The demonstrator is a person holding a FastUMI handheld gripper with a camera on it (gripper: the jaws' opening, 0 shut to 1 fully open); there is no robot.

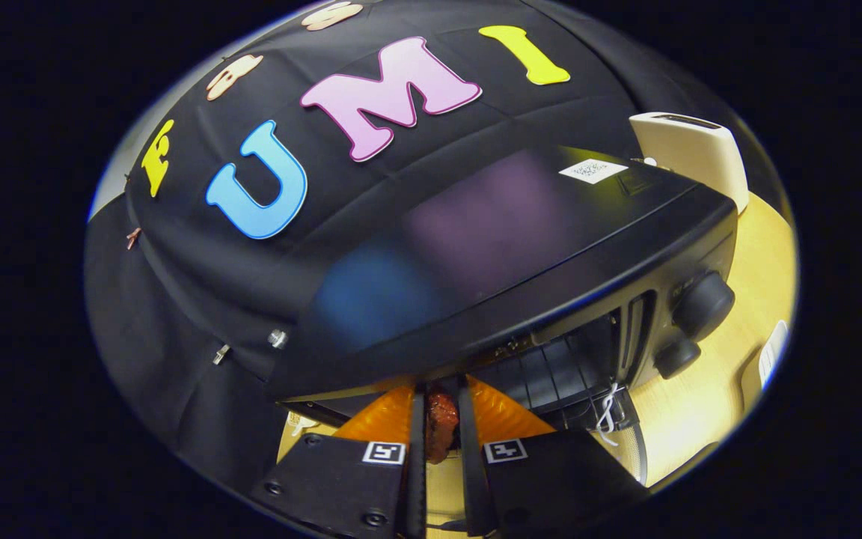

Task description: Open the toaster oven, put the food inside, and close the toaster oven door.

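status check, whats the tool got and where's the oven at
Tool shut on the food, a reddish-brown piece. Toaster oven just ahead, cavity open, rack visible. Nothing seen blocking the opening.

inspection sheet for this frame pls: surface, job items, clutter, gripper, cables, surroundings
Surface: light wooden table, bare patches showing to the right of the oven.
Job's things: black toaster oven, door open, rack visible inside; reddish-brown piece of food held at the oven mouth.
Clutter: cream toaster behind the oven; white object at the table's right side, kind unclear.
Grippers: gripper, jaws shut on the food.
Cables: none seen; a white string is tied at the oven's front.
Surroundings: black cloth wall behind and to the left.
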